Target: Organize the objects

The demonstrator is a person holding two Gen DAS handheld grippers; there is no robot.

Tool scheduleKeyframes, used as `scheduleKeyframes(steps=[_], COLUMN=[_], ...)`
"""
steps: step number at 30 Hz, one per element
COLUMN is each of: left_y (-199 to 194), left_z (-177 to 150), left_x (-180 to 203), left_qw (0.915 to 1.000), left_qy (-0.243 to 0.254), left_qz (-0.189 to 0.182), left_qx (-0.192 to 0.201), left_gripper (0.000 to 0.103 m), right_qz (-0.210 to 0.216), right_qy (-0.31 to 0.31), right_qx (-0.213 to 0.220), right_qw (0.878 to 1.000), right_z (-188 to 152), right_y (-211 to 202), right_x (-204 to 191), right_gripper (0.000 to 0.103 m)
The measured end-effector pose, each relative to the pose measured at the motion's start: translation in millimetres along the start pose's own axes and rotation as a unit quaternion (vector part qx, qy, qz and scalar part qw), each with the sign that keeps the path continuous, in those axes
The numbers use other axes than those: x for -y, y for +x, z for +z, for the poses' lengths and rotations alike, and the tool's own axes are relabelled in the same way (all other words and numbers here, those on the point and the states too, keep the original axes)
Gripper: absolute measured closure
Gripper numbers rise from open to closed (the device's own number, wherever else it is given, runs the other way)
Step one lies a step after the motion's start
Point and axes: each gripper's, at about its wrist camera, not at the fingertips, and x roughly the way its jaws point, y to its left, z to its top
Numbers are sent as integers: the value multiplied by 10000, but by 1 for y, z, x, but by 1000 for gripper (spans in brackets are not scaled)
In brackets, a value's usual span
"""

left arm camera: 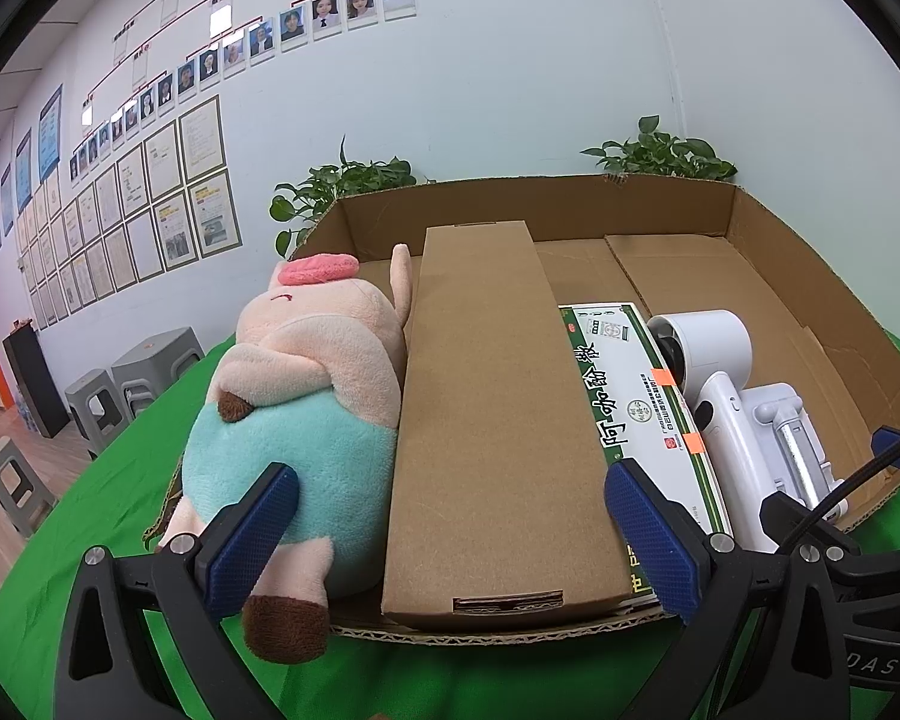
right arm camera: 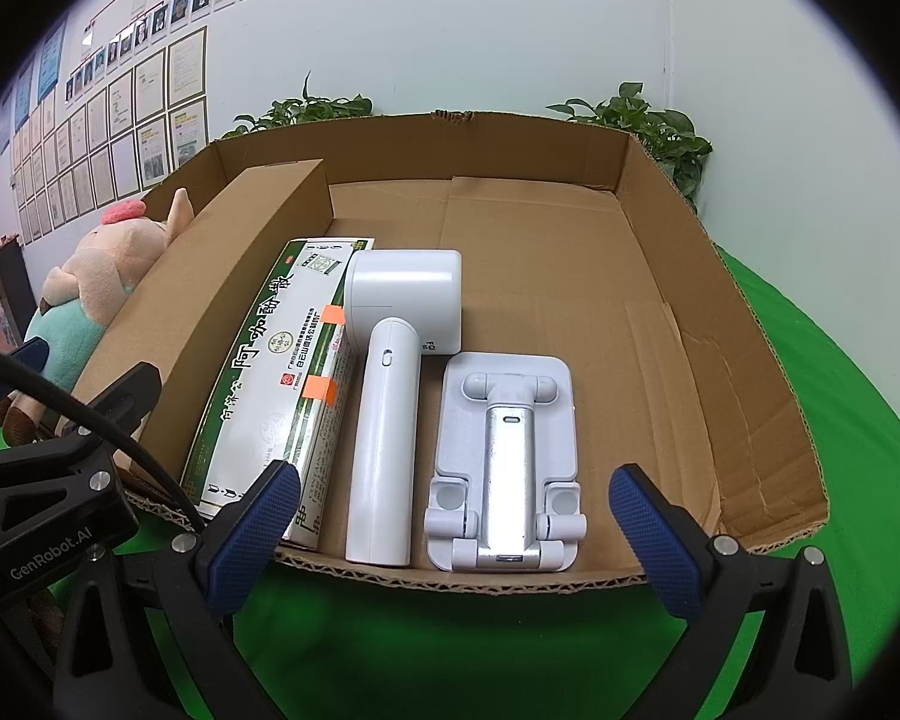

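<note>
Looking along my left hand-held gripper (left arm camera: 450, 546), I see its blue-padded fingers (left arm camera: 252, 540) spread wide and gripping nothing, poised at the near edge of the shallow brown cardboard tray (left arm camera: 810, 276) that sits on the green-draped counter (left arm camera: 90, 516). Between those fingers lies the long plain brown cardboard box (left arm camera: 492, 420), running front to back inside the tray. Pressed against its left side is the soft plush pig in a teal shirt (left arm camera: 294, 420), lying down with a brown foot hanging over the tray's front edge. On the box's other side lies the white and green carton printed with black Chinese characters (left arm camera: 624, 396) (two orange tape tabs on its edge).

My right hand-held gripper (right arm camera: 453, 540) is likewise released, empty, its blue pads (right arm camera: 654, 540) wide apart at the front lip of the tray (right arm camera: 720, 312). Ahead of it the white handheld fan with a round head (right arm camera: 390, 396) lies flat just beside the printed carton (right arm camera: 270, 372), and the white folding phone stand with a silver centre arm (right arm camera: 504, 462) lies just right of the fan's handle. The tray's right half is bare cardboard. Leafy green potted plants (right arm camera: 660, 126) stand behind the tray against the pale wall.
</note>
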Motion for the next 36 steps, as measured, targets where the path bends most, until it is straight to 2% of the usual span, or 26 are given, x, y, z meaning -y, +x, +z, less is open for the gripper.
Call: scheduleKeyframes(steps=[36], left_y=[0], left_z=[-1], left_x=[3], left_qw=[10000], left_qy=[37], left_qz=[46], left_qx=[15], left_gripper=[0], right_qz=[7], right_qy=[2], right_qx=[-10], right_qw=[10000], right_z=[0], right_y=[0], right_x=[0], right_gripper=[0])
